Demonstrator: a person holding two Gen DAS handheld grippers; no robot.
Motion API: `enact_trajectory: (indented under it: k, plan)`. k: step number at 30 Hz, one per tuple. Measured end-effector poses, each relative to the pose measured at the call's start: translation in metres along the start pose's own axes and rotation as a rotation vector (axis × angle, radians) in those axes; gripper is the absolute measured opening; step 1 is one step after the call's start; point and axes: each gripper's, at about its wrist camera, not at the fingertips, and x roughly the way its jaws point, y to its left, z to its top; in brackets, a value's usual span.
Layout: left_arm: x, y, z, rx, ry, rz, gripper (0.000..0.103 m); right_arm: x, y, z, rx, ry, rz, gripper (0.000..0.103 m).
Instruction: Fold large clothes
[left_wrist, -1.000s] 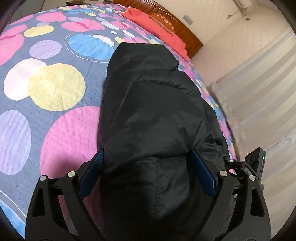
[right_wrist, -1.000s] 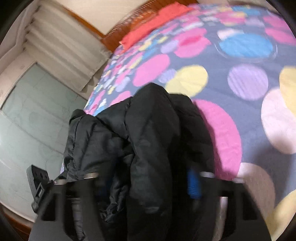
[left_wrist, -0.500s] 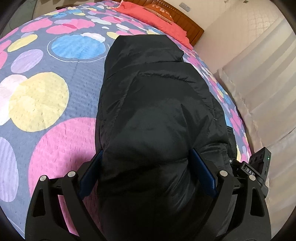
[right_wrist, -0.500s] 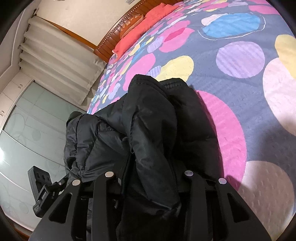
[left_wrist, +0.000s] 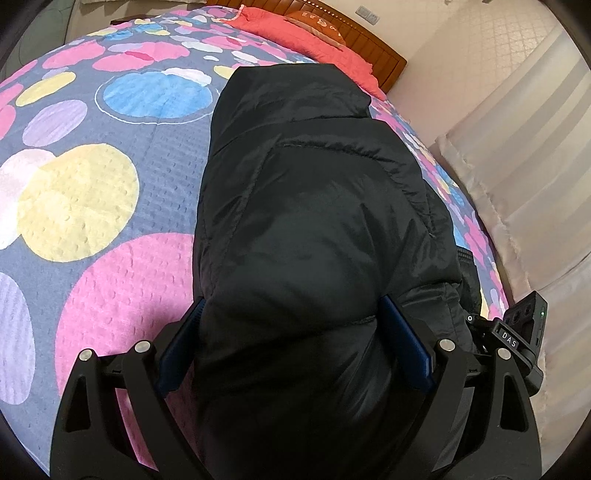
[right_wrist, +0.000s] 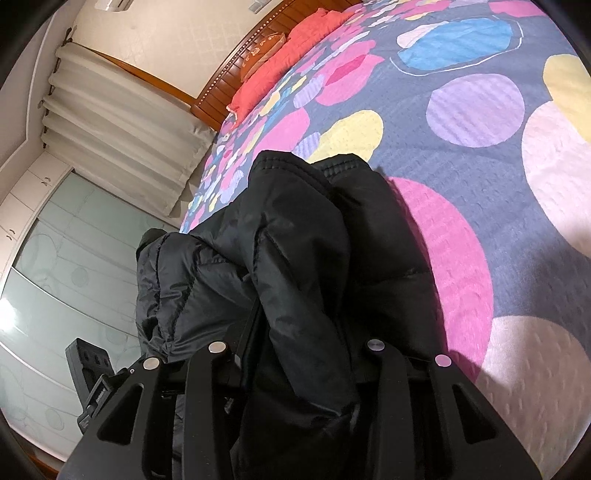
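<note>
Left tongs (left_wrist: 291, 332) spread wide around black puffer jacket (left_wrist: 314, 221). Right tongs (right_wrist: 299, 332) clamped narrow on jacket fold, above spotted bed (right_wrist: 480, 155).

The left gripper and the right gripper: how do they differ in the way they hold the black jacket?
The left gripper stands wide, its blue pads on either side of a thick, smooth bulge of the black jacket. The right gripper is much narrower, pinching a thinner, creased fold, and its pads are hidden by cloth. Fabric hangs loose beside the right gripper; at the left gripper it looks rounded and full. Both grip the same jacket over the spotted bedspread.
</note>
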Motion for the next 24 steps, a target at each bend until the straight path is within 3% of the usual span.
enact_trajectory:
  k: [5,10,16,24]
  plan:
    - [-0.009,0.005,-0.001,-0.004,0.003,-0.020,0.092,-0.015,-0.003,0.000,0.027,-0.011,0.017,0.044]
    - [-0.034,0.006,-0.009,-0.027,-0.041,0.032,0.093,-0.042,-0.008,-0.005,0.071,-0.039,-0.010,0.052]
    - [-0.077,-0.005,-0.032,0.001,-0.098,0.132,0.093,-0.080,0.003,-0.022,0.038,-0.082,-0.160,0.061]
    - [-0.128,-0.033,-0.069,0.068,-0.178,0.236,0.093,-0.128,0.042,-0.068,-0.112,-0.120,-0.364,0.071]
